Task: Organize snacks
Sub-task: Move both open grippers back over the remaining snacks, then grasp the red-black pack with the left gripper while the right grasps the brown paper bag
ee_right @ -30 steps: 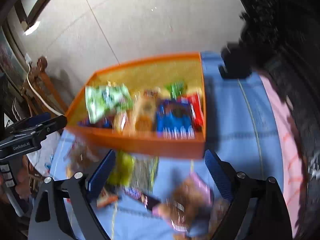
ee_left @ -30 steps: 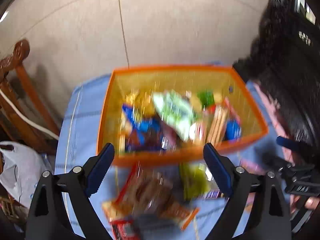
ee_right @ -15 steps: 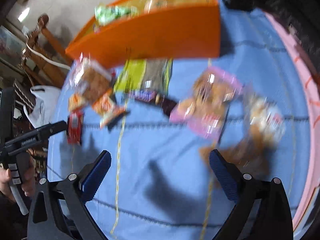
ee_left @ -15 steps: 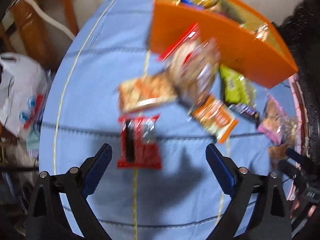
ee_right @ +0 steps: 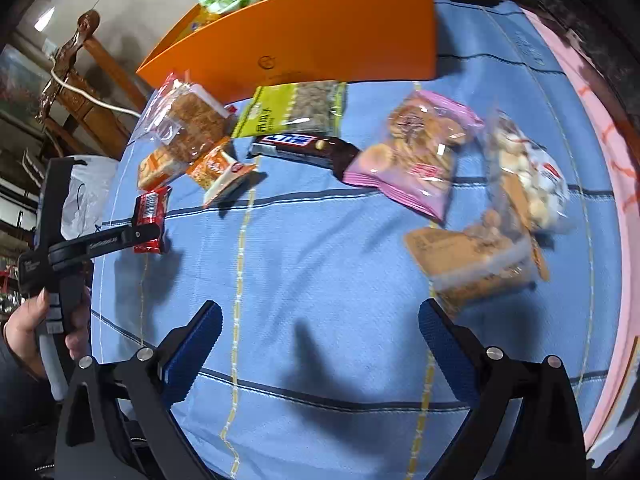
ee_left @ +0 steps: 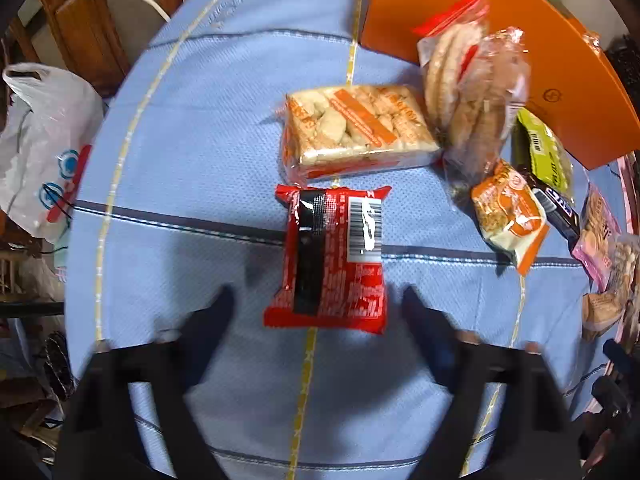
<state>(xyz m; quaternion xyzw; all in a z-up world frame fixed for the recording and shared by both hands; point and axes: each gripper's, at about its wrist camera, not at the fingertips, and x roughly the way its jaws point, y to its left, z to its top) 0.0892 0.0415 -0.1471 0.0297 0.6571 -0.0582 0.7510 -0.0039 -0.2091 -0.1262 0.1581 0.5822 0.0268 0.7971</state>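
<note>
Blue cloth (ee_left: 208, 128), barcode-up red snack packet (ee_left: 332, 264)

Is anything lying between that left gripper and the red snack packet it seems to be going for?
Nothing visible. The left gripper hangs right over the red packet, jaws closing, one at each side of its near end. The packet lies alone on the blue cloth; the biscuit pack sits beyond it.

Red snack packet (ee_left: 332, 264) lies flat, barcode up, near orange box (ee_left: 480, 40).
</note>
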